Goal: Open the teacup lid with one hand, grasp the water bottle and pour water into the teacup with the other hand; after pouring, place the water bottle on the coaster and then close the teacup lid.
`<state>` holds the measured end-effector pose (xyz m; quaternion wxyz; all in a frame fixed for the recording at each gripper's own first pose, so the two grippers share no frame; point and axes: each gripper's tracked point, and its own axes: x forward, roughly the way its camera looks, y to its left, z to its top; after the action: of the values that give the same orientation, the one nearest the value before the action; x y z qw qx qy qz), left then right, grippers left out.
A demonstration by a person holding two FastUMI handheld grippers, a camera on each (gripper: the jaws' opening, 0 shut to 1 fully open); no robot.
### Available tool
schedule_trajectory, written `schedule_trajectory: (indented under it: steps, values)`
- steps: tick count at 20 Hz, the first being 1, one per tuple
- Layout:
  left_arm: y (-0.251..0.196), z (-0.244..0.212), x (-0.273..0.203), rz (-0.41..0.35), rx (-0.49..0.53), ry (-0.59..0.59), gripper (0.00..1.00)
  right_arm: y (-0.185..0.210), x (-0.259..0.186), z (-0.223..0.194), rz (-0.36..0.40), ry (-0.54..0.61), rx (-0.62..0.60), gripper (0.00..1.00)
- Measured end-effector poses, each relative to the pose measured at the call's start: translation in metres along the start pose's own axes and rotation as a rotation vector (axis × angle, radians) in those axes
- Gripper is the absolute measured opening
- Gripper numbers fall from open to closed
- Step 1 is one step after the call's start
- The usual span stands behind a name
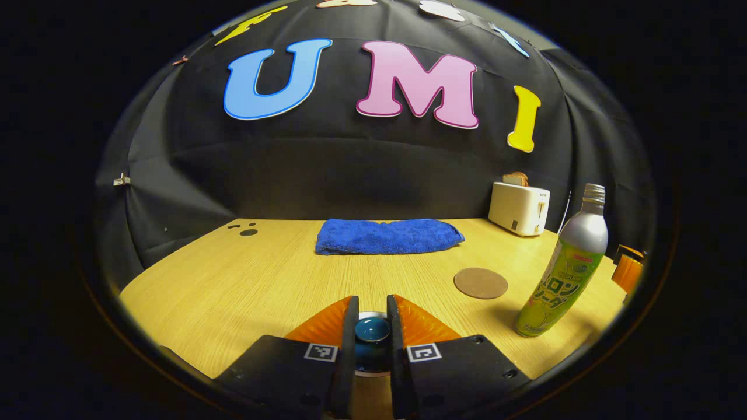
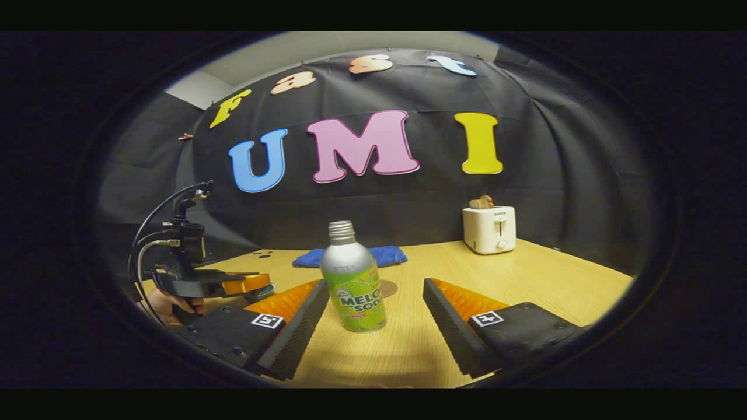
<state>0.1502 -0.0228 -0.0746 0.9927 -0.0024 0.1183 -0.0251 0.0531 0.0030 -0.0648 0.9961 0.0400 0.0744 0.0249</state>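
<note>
Left gripper point(image 1: 372, 318) pinching the teacup lid point(image 1: 372, 330), right gripper point(image 2: 373, 309) spread wide around the water bottle point(image 2: 352, 280) standing on the table point(image 2: 525, 274), could easily tip it if closed off-center.

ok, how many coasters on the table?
1. The coaster lies flat on the table, in front of the blue towel and just left of the water bottle in the left gripper view. Another could be hidden behind the grippers.
</note>
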Motion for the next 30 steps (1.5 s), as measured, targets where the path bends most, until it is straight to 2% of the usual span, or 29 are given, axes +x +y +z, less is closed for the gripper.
schedule_trajectory:
  steps: [3, 8, 11, 16, 21, 30]
  values:
    - [0.002, 0.007, -0.004, 0.001, 0.004, -0.026, 0.27, 0.005, 0.004, -0.004, 0.016, 0.013, 0.016, 1.0]
    - [0.004, 0.024, -0.012, 0.007, 0.044, -0.081, 0.27, 0.013, 0.01, -0.008, 0.024, 0.028, 0.018, 1.0]
    - [0.003, 0.032, -0.021, -0.001, 0.035, -0.099, 0.27, 0.016, 0.02, -0.013, 0.023, 0.039, -0.003, 1.0]
    - [0.016, 0.047, -0.045, 0.025, 0.07, -0.152, 0.27, 0.017, 0.035, -0.012, 0.014, 0.025, -0.033, 1.0]
    - [0.031, 0.043, -0.061, 0.039, 0.053, -0.153, 0.27, 0.027, 0.065, -0.018, 0.03, 0.04, -0.017, 1.0]
    - [0.051, 0.035, -0.076, 0.061, 0.034, -0.148, 0.27, 0.022, 0.105, -0.027, -0.023, 0.064, -0.03, 1.0]
